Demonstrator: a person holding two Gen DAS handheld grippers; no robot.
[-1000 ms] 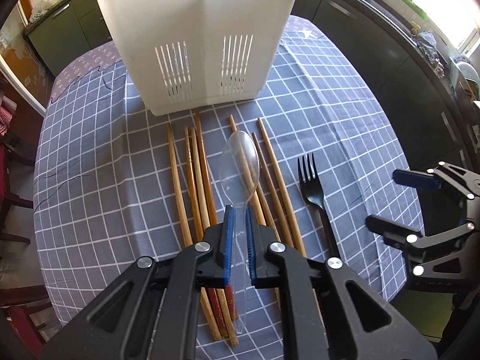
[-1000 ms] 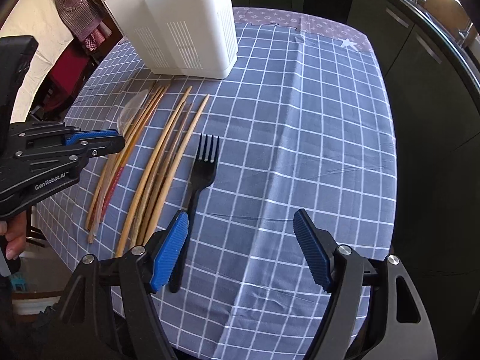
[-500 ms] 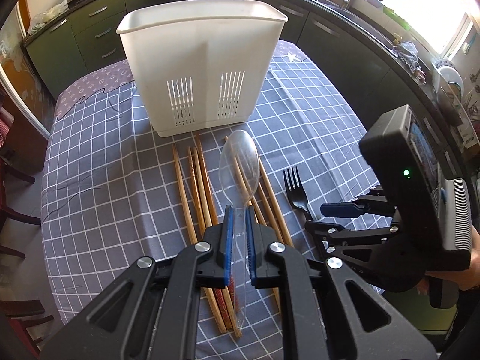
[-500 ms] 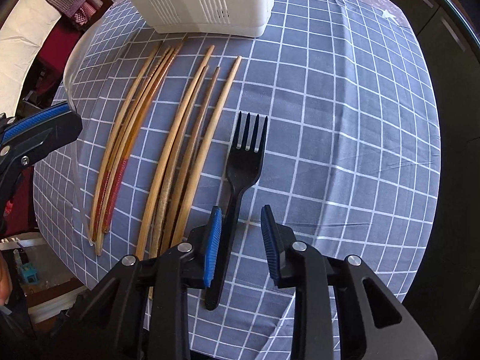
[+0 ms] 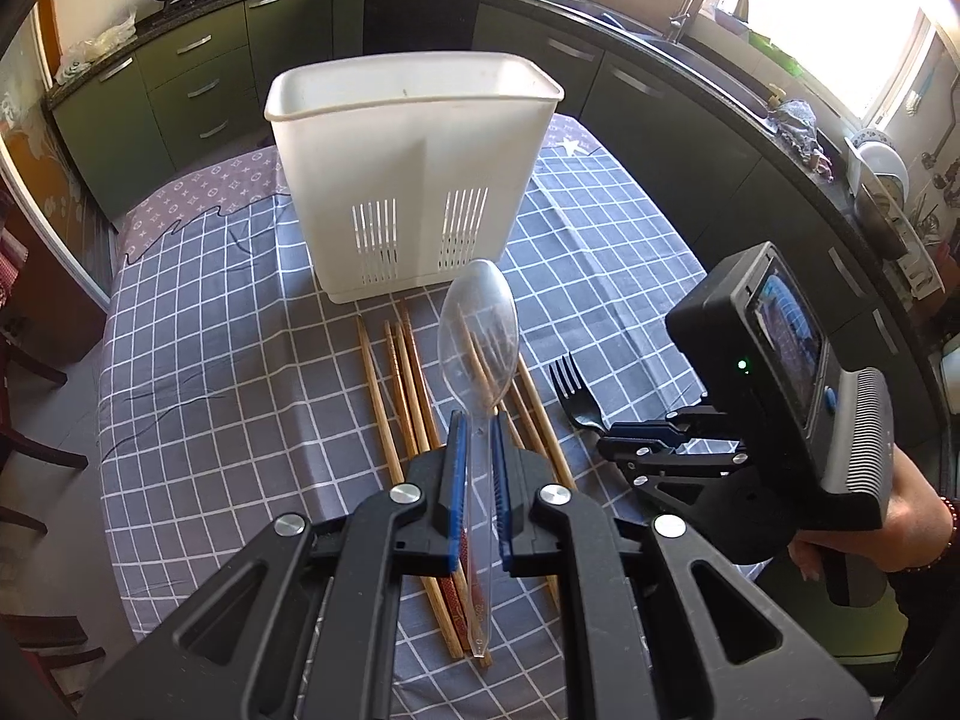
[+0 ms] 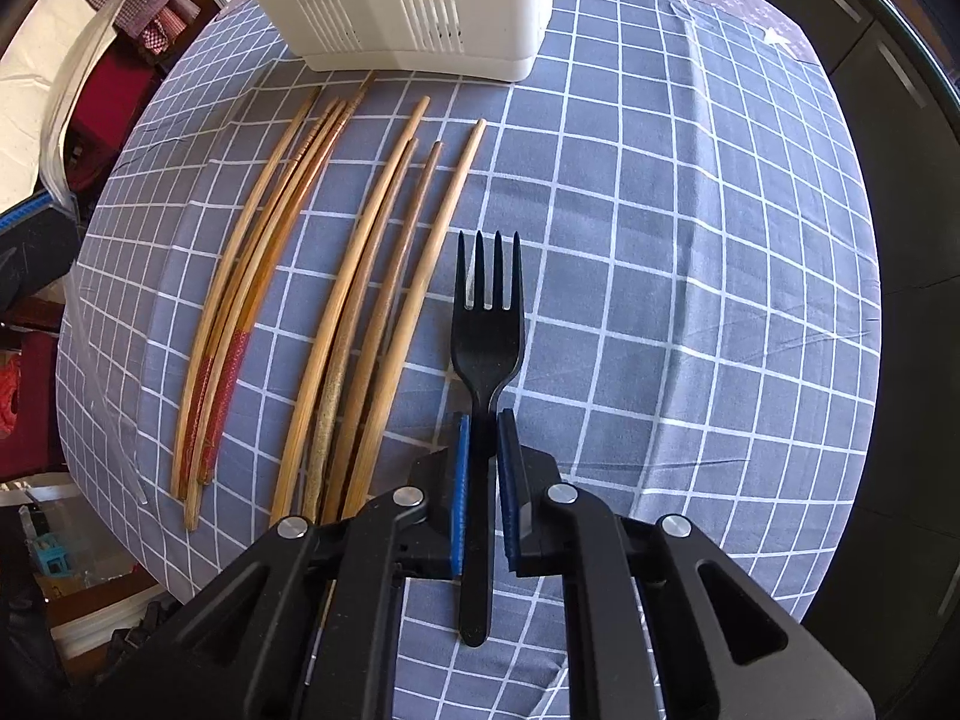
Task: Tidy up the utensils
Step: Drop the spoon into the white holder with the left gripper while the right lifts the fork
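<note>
Checked table (image 6: 690,276) under caddy (image 5: 408,174), chopsticks (image 6: 360,312), fork (image 6: 487,324).

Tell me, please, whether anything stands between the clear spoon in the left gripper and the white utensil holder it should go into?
Nothing visible does. The left gripper holds the clear spoon above the chopsticks, and only bare tablecloth lies before the white utensil holder, whose top is open.

— How many chopsticks (image 6: 420,294) are counted?
— Eight wooden ones: four just left of the right tongs (image 6: 480,480), and four more further left, two of them wrapped in red.
— And forks?
— One black plastic fork (image 6: 487,330), clamped between the right tongs' pads.
— Spoons?
— One clear plastic spoon (image 5: 478,342), clamped in the left tongs (image 5: 478,480).
— Containers?
— One white utensil holder (image 5: 414,180), ahead of both tongs.
</note>
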